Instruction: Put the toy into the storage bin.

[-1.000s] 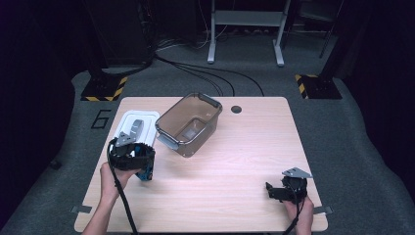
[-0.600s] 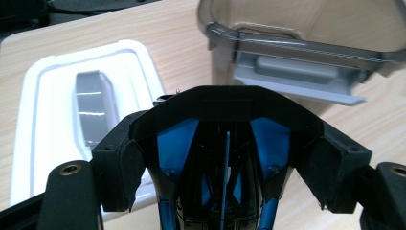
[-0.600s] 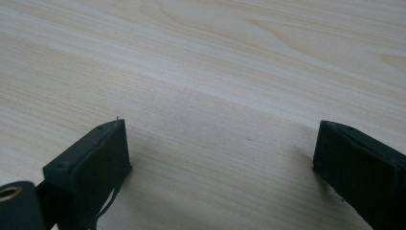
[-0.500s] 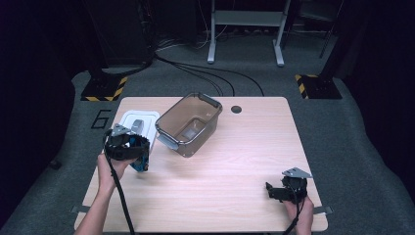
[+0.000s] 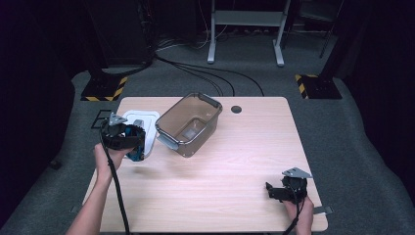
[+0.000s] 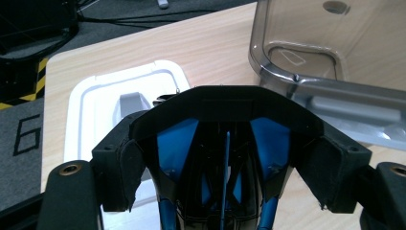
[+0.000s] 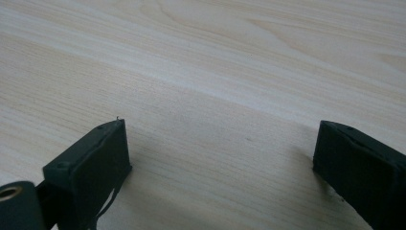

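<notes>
the left gripper (image 5: 131, 143), left of centre in the high view, had its jaws clamped on a black and blue object (image 6: 225, 158), possibly a clip. it hung over the white lid (image 5: 147, 119), beside the smoky clear container (image 5: 188, 123). the right gripper (image 5: 278, 191), at the lower right, rested on the table (image 5: 244, 147) with jaws wide apart, holding nothing.

The right tongs (image 7: 220, 167) hang low over the pale wooden bench (image 7: 215, 62), jaws spread wide apart. Between the jaws lies bare wood grain, with nothing gripped.
</notes>
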`<state>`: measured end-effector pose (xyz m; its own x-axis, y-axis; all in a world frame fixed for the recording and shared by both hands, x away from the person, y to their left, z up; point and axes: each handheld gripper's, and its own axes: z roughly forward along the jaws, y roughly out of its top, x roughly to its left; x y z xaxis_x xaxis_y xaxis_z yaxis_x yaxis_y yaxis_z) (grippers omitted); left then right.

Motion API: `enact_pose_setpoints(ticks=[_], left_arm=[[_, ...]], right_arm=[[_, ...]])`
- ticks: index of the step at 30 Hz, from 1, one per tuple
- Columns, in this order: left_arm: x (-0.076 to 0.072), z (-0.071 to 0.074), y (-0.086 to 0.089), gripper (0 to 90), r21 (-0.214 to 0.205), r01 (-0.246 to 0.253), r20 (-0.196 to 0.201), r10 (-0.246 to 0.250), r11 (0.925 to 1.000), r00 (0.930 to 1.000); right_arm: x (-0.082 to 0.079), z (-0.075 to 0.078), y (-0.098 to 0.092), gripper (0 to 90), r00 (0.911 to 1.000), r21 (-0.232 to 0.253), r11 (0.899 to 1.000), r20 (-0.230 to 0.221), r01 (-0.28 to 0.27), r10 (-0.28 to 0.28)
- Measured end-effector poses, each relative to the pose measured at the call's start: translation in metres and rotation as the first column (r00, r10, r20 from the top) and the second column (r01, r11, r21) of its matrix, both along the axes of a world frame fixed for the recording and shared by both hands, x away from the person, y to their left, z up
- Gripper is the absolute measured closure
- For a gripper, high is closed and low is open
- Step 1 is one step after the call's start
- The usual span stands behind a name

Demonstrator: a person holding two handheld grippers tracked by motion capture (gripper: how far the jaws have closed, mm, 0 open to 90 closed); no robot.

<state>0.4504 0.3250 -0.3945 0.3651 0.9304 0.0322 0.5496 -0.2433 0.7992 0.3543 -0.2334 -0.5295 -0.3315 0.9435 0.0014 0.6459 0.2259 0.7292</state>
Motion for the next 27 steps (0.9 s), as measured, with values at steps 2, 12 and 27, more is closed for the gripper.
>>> enact_pose_setpoints(ticks=[2,12,27], left_arm=[[0.003,0.002,0.000,25.0,-0.001,-0.004,0.008,0.004,1.0000,1.0000],[0.017,0.011,0.001,25.0,0.015,-0.021,0.029,0.020,0.9997,0.9994],[0.043,0.021,-0.003,25.0,0.034,-0.033,0.038,0.032,0.9989,0.9988]], right_arm=[[0.000,0.000,0.000,4.3,1.0000,0.000,1.000,0.000,0.000,0.000],[0.000,0.000,0.000,4.3,1.0000,0.000,1.000,0.000,0.000,0.000],[0.000,0.000,0.000,4.3,1.0000,0.000,1.000,0.000,0.000,0.000]])
